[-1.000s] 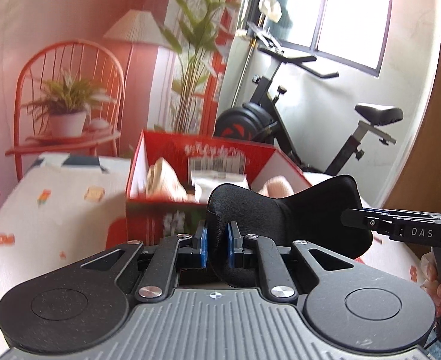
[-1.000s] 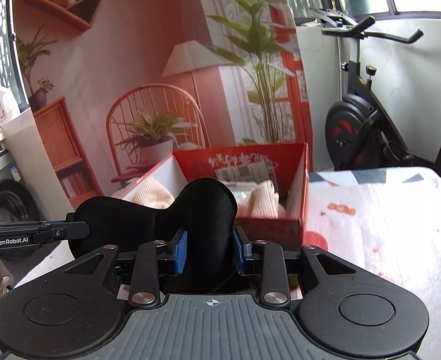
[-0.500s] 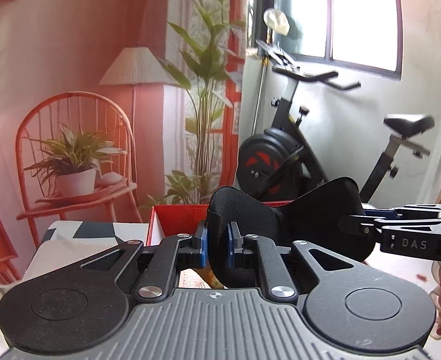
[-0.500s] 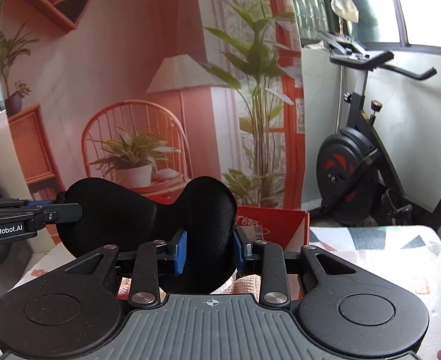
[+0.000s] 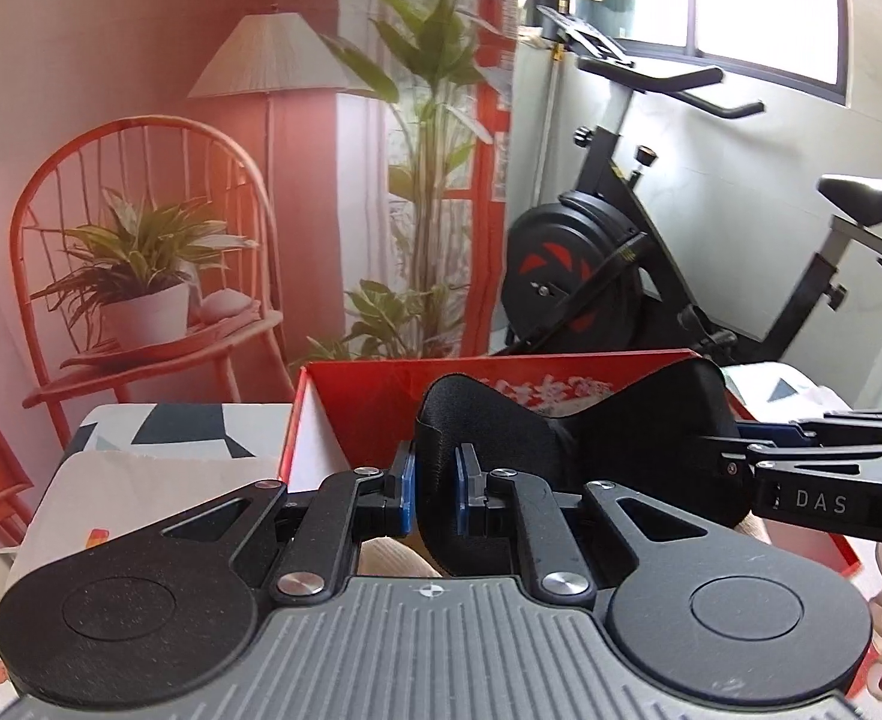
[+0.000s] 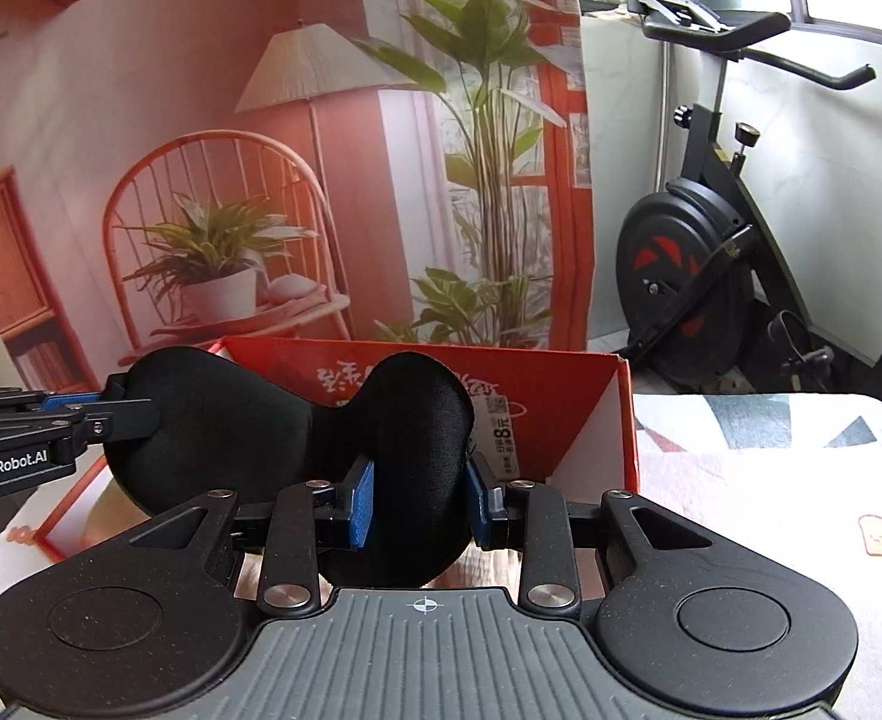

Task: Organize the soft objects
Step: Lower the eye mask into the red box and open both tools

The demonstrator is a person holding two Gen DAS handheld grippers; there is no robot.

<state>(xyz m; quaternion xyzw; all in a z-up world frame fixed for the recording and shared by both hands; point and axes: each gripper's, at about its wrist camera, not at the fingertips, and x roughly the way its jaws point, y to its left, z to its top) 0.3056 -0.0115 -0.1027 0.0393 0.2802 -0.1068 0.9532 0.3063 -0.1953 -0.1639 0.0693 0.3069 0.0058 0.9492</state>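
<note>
Nearest, between the blue pads of the left gripper: one narrow end of a black eye mask, pinched almost flat, jaws pressed nearly together on the folded fabric. Off to that tool's right, the other rounded lobe of the mask, clamped by the right gripper, which reaches in from the side. From the right wrist, the same grip up close: right gripper closed on a fuller, padded lobe, jaws a little further apart because of the thicker cushion, with the left gripper coming in from the left and biting the far lobe's edge. Matte black, soft and slightly textured, shaped like two rounded cups joined by a narrow waist, stretched level between both tools and lifted clear of any surface. Directly below and just ahead of the fingers, an open red cardboard box with white inner walls and printed lettering, something beige and soft glimpsed inside under the left tool. Around the box, a patterned tablecloth. Farther ahead, a backdrop picturing a chair, lamp and plants; ahead and to the right, an exercise bike.
</note>
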